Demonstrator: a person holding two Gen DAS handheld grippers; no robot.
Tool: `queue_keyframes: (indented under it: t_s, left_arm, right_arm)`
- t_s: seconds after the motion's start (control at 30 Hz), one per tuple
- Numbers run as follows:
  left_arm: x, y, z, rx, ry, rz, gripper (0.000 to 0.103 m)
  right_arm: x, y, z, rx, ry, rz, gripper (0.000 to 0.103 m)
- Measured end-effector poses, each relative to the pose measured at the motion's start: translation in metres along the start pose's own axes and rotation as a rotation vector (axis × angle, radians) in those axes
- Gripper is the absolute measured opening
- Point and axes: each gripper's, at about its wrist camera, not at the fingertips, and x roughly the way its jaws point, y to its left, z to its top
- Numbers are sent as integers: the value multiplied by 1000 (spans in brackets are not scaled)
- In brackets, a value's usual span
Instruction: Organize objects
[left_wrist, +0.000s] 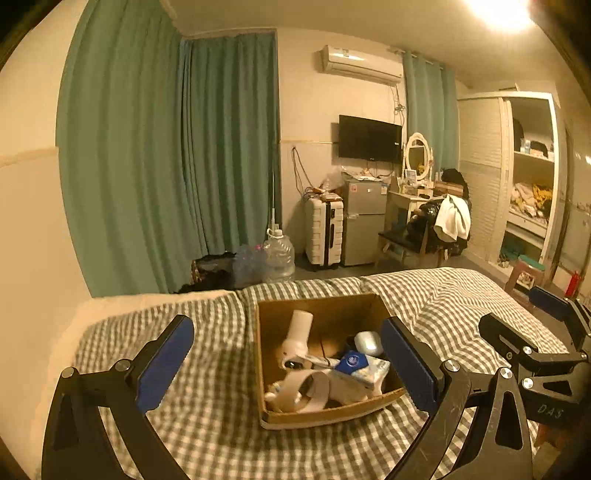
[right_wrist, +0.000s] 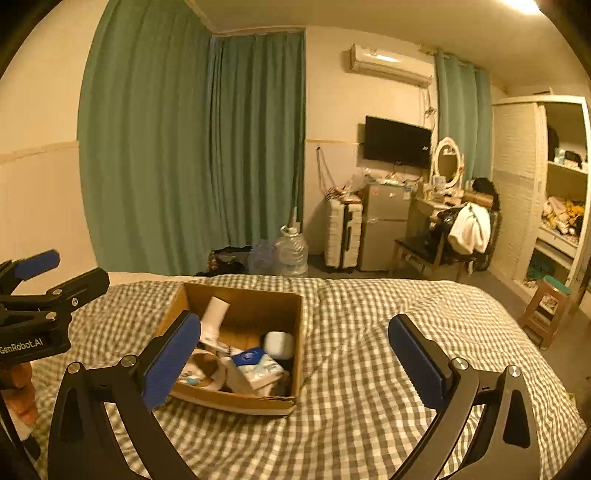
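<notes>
The right gripper (right_wrist: 295, 354) hangs above a checked bedspread (right_wrist: 369, 369) with its blue-padded jaws wide apart and nothing between them. At about 10 o'clock from its middle sits an open cardboard box (right_wrist: 299, 332); the left finger (right_wrist: 170, 358) overlaps the box's near left corner. Inside lie a white tube (right_wrist: 214, 314), a white case (right_wrist: 279, 343), a blue-labelled packet (right_wrist: 255, 360) and a roll of tape (right_wrist: 207, 369). The left gripper (right_wrist: 55, 273) shows at 9 o'clock, jaws parted. Green curtains (right_wrist: 184, 147) hang at 12 o'clock.
</notes>
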Motion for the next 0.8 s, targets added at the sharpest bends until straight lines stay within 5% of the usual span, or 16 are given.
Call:
queue_keyframes:
  t_s: [0.43,0.8]
  left_arm:
    - [15,-17,-70,43,-31,136,103]
    - [13,-12,-89,-6,-14,101,103]
  right_arm:
    - [17,-18,-60,30,-22,-61,102]
    - [10,-32,-76,93,-24,-53,102]
